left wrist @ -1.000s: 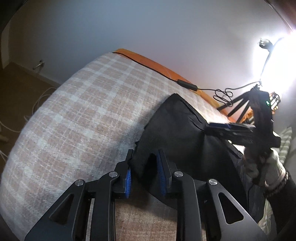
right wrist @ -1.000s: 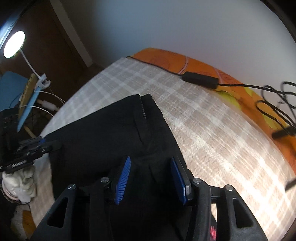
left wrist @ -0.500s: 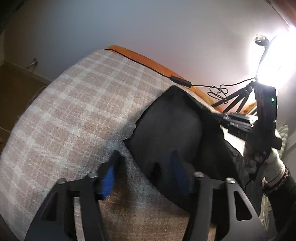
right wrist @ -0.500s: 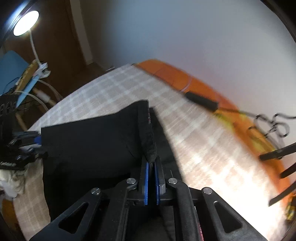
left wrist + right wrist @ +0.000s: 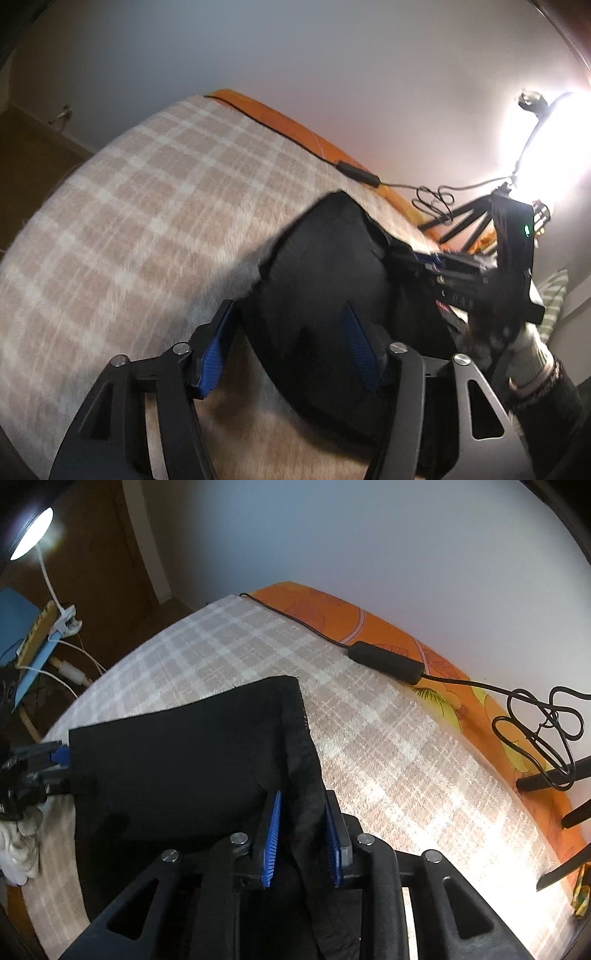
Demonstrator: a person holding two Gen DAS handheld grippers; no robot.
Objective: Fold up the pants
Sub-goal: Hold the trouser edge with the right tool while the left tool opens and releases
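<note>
Lying flat on the plaid blanket (image 5: 388,746), the pants (image 5: 177,760) are already doubled into a rough rectangle. In the right wrist view the long axis runs left to right, from the left gripper (image 5: 55,764) at the far left edge to the seam side under the right gripper (image 5: 301,836). One corner (image 5: 291,681) points away toward the wall.

Right gripper: jaws opening, a ridge of pants fabric standing between the blue pads (image 5: 271,834), pads not clearly pressing it (gap visible each side).

Left gripper (image 5: 291,347): jaws closing, wide apart. The pants edge lies between the pads, not pinched; the left pad (image 5: 216,347) sits over bare blanket, the right one over black cloth.

Surroundings:
- Orange sheet (image 5: 369,627) along the far edge of the blanket, against the wall.
- Black cable with an inline box (image 5: 386,661) runs across that edge, ending in a tangle of cable (image 5: 539,720) (well clear of the pants).
- Black tripod legs (image 5: 550,775) near the blanket's right side.
- Clip lamp (image 5: 31,533) lit at upper left, next to a blue board (image 5: 33,664).
- A gloved hand (image 5: 524,343) carries the right gripper.

Nothing sits on the pants except the gripper tips.
</note>
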